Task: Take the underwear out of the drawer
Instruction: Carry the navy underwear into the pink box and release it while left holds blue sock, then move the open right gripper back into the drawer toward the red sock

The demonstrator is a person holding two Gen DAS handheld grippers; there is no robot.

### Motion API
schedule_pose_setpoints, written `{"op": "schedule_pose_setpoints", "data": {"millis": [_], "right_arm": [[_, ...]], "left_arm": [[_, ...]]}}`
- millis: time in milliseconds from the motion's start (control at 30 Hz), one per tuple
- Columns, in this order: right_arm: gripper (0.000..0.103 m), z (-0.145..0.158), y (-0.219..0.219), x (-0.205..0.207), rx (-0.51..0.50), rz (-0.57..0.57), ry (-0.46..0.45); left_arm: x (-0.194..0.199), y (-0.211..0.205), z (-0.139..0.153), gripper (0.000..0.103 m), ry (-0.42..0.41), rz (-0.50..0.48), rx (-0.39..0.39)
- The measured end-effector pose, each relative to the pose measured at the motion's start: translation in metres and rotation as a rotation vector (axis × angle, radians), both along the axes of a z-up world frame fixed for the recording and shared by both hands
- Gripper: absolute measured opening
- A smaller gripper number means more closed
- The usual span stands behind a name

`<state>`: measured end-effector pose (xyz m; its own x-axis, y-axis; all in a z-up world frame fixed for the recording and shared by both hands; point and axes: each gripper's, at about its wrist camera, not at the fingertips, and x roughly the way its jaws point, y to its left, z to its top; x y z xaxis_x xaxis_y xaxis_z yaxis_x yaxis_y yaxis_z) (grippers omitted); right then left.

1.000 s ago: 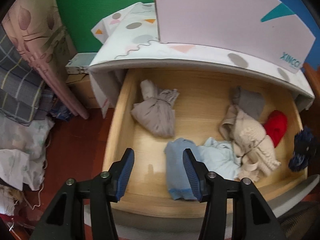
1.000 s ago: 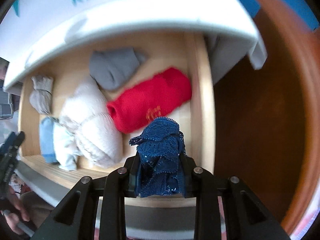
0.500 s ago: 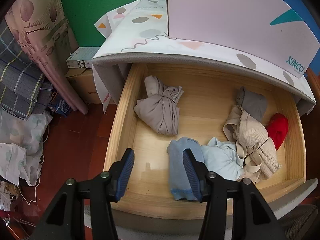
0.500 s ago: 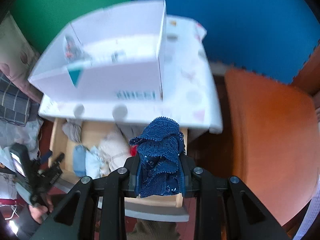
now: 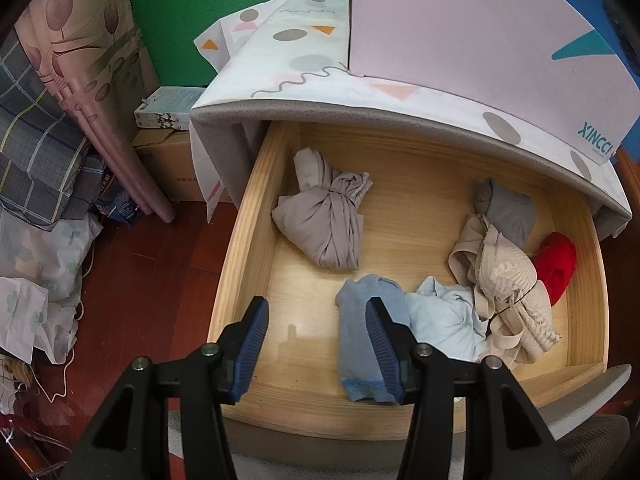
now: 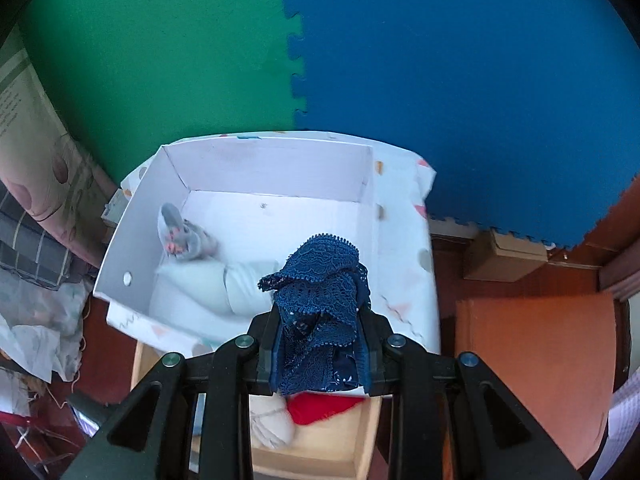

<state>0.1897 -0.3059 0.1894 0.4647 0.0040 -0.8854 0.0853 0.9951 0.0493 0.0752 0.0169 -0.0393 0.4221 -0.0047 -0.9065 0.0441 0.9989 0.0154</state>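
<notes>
The open wooden drawer [image 5: 256,240] holds several garments: a taupe knotted bundle [image 5: 324,220], a blue piece [image 5: 360,344], a pale blue piece [image 5: 444,320], a beige lace piece [image 5: 508,280], a grey piece [image 5: 508,208] and a red piece [image 5: 556,264]. My left gripper [image 5: 316,320] is open and empty above the drawer's front. My right gripper [image 6: 320,320] is shut on navy lace underwear [image 6: 320,284], held high above the white box [image 6: 256,168] on the cabinet top. The box holds a grey patterned piece [image 6: 180,236] and a white piece [image 6: 224,288].
The cabinet top [image 5: 296,56] has a patterned cover. Curtain and piled fabrics [image 5: 48,152] lie on the floor at left, with cardboard boxes [image 5: 168,160]. Green and blue foam mats [image 6: 296,60] line the wall. An orange surface [image 6: 536,360] lies at right.
My right gripper has risen with the navy underwear from the drawer's level to above the white box. My left gripper has barely moved and stays open.
</notes>
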Motion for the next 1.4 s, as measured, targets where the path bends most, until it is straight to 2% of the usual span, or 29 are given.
{"op": "schedule_pose_setpoints", "data": {"millis": [200,400,433,567,767,933,1033,1167,1400], "right_arm": [[0.027,-0.038,0.016,0.037,-0.028,0.013,0.086],[0.031,-0.073,0.020,0.045,-0.033,0.006,0.148],[0.034,-0.074,0.020,0.043,-0.030,0.008,0.144],[0.046,-0.064,0.020,0.027,-0.030,0.016,0.109],[0.054,-0.035,0.016,-0.023,-0.035,0.029,0.019],[0.056,-0.043,0.003,-0.078,-0.028,0.019,0.007],[0.057,-0.067,-0.003,-0.105,-0.014,0.008,0.044],[0.057,-0.119,-0.012,-0.134,0.034,-0.023,0.130],[0.057,-0.198,-0.011,-0.161,0.104,-0.049,0.245]], "left_arm": [[0.001,0.008,-0.001,0.052,0.003,0.019,-0.028],[0.002,0.014,-0.001,0.052,0.007,0.039,-0.052],[0.002,0.014,-0.001,0.052,0.007,0.039,-0.051],[0.002,0.013,-0.001,0.052,0.008,0.036,-0.050],[0.002,0.008,-0.004,0.052,0.026,0.020,-0.042],[0.005,0.001,-0.012,0.052,0.080,-0.001,-0.032],[0.005,-0.005,-0.017,0.052,0.112,-0.019,-0.020],[0.007,-0.014,-0.027,0.052,0.170,-0.057,0.001],[0.017,-0.017,-0.041,0.052,0.246,-0.057,-0.009]]}}
